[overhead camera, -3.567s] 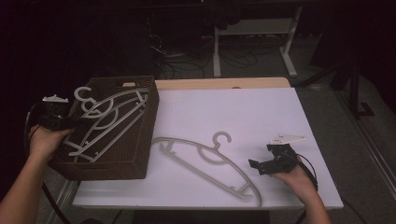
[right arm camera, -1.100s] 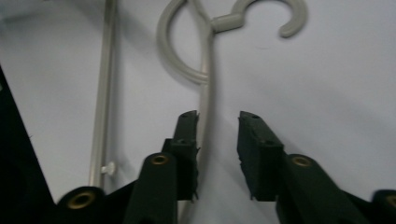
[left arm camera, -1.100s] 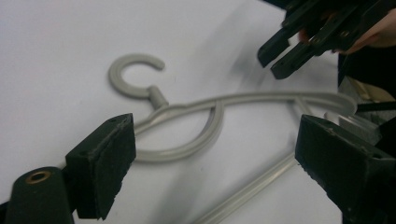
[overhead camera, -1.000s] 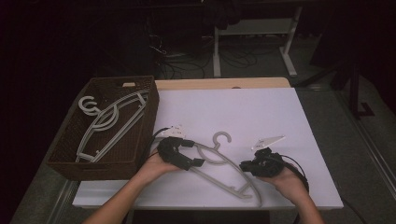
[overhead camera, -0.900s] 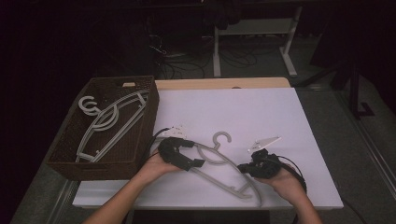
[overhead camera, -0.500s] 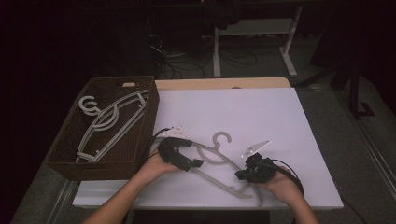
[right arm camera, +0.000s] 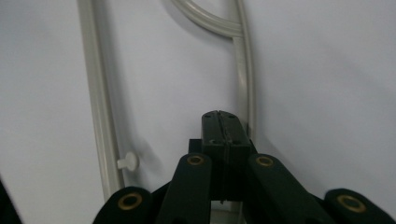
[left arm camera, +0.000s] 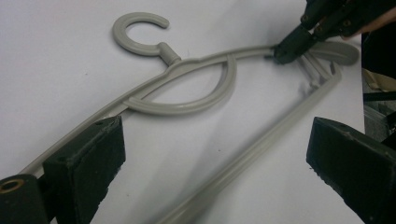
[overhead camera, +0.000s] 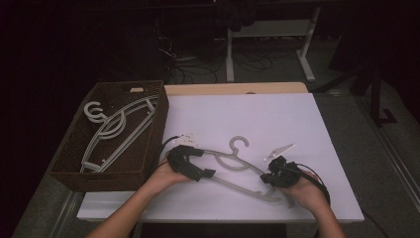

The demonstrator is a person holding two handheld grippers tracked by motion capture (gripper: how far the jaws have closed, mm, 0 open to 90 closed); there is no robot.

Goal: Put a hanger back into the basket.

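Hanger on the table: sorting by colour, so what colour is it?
Plain light grey hanger, clearest in the left gripper view.

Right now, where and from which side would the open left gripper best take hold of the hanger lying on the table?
Probably the hanger's thin shoulder bar at its near end, from above: it lies flat, both bars run between the left gripper's open jaws, and the right gripper pinches the far end.
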